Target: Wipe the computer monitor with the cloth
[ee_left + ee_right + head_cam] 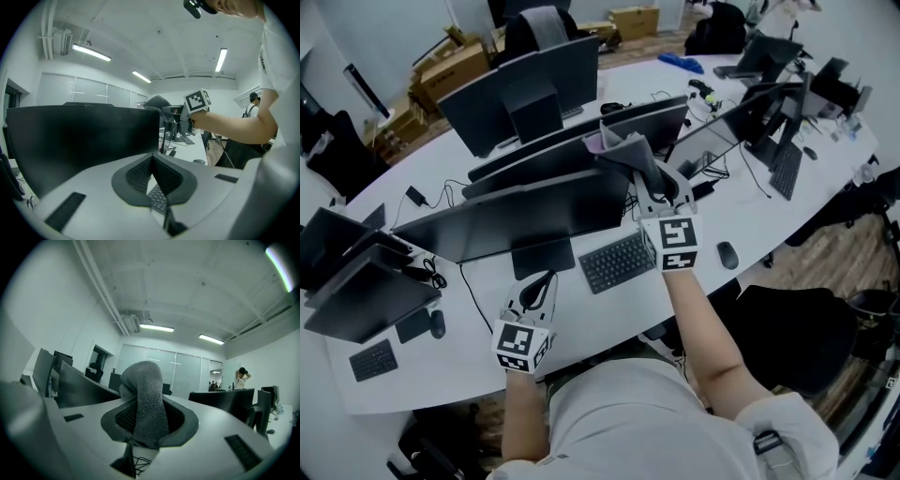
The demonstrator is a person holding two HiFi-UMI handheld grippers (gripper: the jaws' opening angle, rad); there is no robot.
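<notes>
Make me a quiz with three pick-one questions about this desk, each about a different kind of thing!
1. Where is the cloth? A on the floor; B in the right gripper; C on the keyboard.
2. What colour is the cloth? A grey; B red; C yellow.
3. How are the left gripper's jaws? A shut, empty; B wide open; C holding a mouse.
Answers: B, the right gripper view shows it pinched between the jaws; A, it looks grey in both views; A, the left gripper view shows them meeting with nothing between.
</notes>
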